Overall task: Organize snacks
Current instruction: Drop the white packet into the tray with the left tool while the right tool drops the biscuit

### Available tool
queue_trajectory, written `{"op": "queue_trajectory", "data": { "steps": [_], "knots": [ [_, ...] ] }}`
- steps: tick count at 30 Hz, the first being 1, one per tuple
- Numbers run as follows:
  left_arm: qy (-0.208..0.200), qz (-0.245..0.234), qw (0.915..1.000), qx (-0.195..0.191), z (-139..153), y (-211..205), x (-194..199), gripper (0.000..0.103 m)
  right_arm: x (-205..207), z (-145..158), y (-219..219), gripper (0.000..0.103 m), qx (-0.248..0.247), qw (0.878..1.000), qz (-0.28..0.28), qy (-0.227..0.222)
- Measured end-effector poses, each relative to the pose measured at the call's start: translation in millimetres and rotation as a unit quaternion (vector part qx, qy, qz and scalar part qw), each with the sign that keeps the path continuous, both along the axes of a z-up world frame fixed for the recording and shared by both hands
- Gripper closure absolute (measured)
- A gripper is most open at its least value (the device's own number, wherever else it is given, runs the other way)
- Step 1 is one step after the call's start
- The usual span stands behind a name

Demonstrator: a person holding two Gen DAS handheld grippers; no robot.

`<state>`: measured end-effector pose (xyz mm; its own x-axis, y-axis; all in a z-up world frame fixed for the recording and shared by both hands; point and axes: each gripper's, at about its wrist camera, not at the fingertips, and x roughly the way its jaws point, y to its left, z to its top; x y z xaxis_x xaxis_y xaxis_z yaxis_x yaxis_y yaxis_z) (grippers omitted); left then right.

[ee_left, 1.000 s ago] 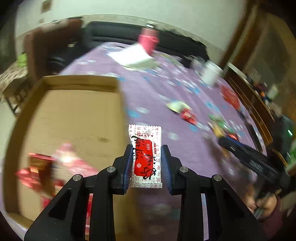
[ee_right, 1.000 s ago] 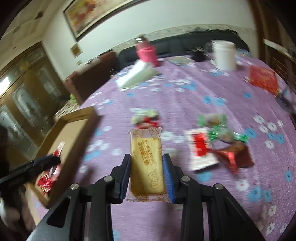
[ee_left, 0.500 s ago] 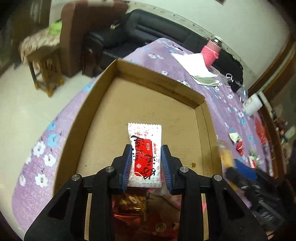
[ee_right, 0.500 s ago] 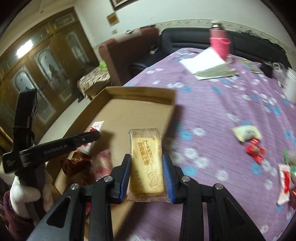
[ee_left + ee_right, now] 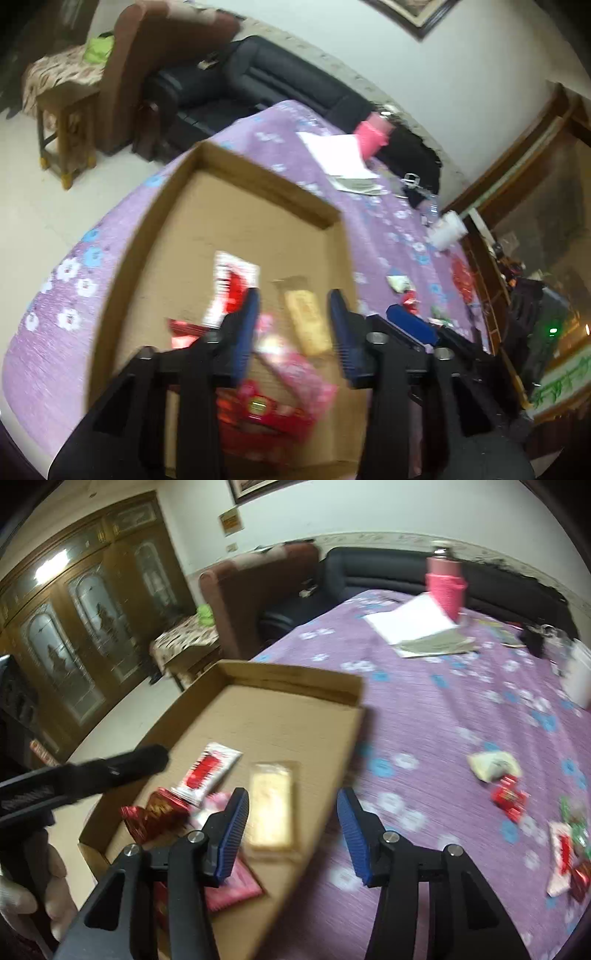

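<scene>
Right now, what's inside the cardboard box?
The cardboard box holds a red-and-white packet, a yellow biscuit pack, red foil snacks and a pink packet, which the right gripper partly hides.

1. The left gripper [image 5: 293, 325] hangs over the cardboard box [image 5: 236, 206], fingers [image 5: 245, 328] apart and empty.
2. A red-and-white packet [image 5: 232, 284] and a yellow biscuit pack [image 5: 308, 321] lie inside.
3. Loose snacks [image 5: 400, 286] dot the purple worktop [image 5: 384, 229].

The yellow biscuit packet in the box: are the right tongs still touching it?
Apart. In the right wrist view the right tongs stand wide open, and the yellow biscuit packet lies flat in the cardboard box, clear of both blue pads.
</scene>
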<state>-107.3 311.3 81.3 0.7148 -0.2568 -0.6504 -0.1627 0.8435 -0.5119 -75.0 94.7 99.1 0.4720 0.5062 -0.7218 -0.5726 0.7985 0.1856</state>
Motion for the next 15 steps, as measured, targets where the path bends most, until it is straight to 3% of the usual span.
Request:
{"op": "queue_trajectory", "data": {
  "steps": [1,8,15],
  "knots": [
    [-0.005,-0.006,1.0000,0.002,4.1,-8.8,1.0,0.043,-1.6,1.4,-12.3,0.050,0.004,1.000,-0.010,-0.001],
    [-0.021,-0.109,0.9936,0.018,22.4,-103.0,6.4,0.042,-9.9,4.3,-107.8,0.049,0.008,0.996,-0.091,-0.017],
    [0.025,-0.195,0.9788,0.058,-1.3,-194.4,17.6,0.042,-12.8,-3.6,-213.3,0.048,0.033,0.982,-0.188,0.004]
  ]
}}
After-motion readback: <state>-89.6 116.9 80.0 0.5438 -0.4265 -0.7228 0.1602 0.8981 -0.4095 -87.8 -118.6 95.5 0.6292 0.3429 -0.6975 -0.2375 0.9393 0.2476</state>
